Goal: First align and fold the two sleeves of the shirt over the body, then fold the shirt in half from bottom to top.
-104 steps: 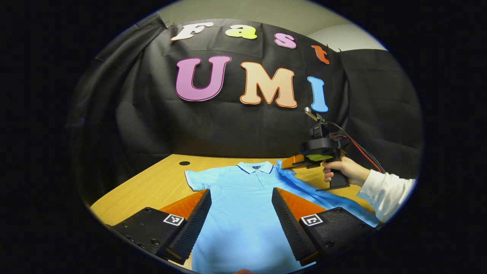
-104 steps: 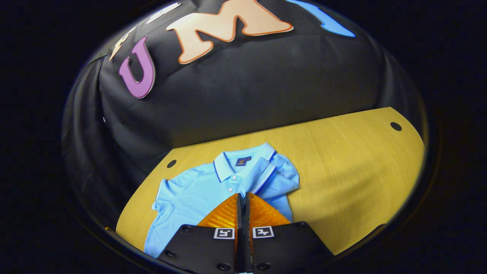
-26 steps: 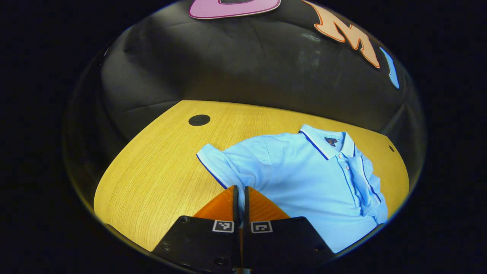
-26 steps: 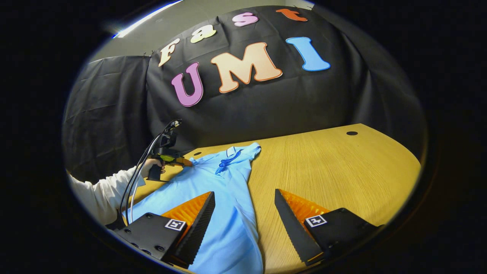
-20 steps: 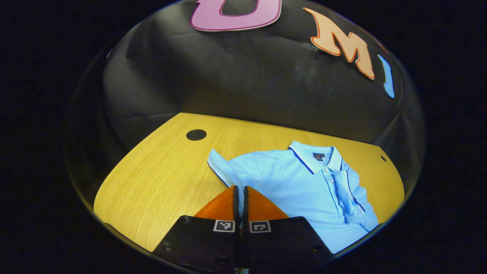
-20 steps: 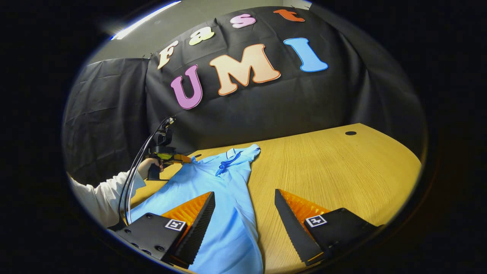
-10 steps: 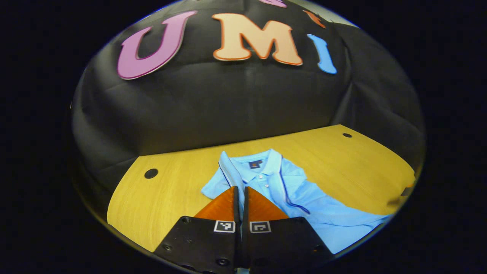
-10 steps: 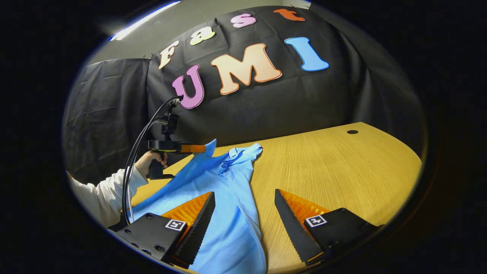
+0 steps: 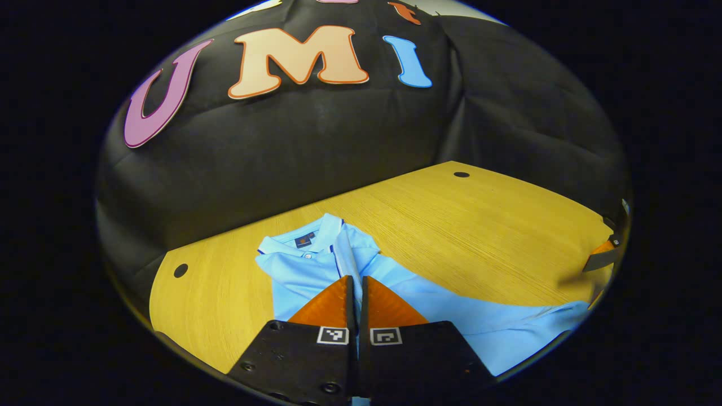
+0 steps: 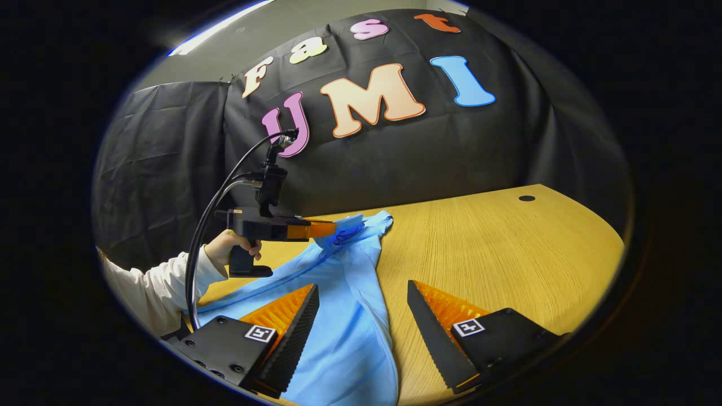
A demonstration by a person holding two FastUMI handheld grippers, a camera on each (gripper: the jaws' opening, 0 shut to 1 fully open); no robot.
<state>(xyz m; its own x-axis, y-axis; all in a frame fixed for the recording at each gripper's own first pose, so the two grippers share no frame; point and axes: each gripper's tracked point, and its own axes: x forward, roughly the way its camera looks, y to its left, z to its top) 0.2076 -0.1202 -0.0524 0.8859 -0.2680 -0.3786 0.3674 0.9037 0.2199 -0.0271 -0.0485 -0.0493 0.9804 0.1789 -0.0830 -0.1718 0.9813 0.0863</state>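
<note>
We see a light blue polo shirt (image 9: pixel 316 270) lying collar-up on a yellow wood-grain counter (image 9: pixel 479 237), its body running toward the near edge, where it is cut off; a small dark label (image 9: pixel 303 241) sits inside the collar, too small for us to read; the dark-trimmed sleeve (image 9: pixel 343 256) is lifted over the chest, and its end disappears between the left tongs (image 9: pixel 356 287), which are clenched on it; how much cloth they grip is hidden by the fingers themselves.

In the right gripper view we see the same shirt (image 10: pixel 350 316) from its lower end, narrowed into a long strip; the left tongs (image 10: pixel 330 228) hang above the collar with the sleeve (image 10: pixel 347 225) pinched at their tips, carried by a hand (image 10: pixel 225 245) in a white sleeve cuff (image 10: pixel 163 282), with black cables (image 10: pixel 214 225) looping up behind; the collar region is crumpled and hard for us to make out.

The right tongs (image 10: pixel 361 304) are released, fingers spread wide, one over the shirt and one over bare counter; we cannot tell whether they touch the cloth; each gripper body bears a small square black-and-white marker (image 10: pixel 466 327), not legible writing; at the edge of the left gripper view a blurred sliver of the right tongs (image 9: pixel 603 256) shows.
</note>
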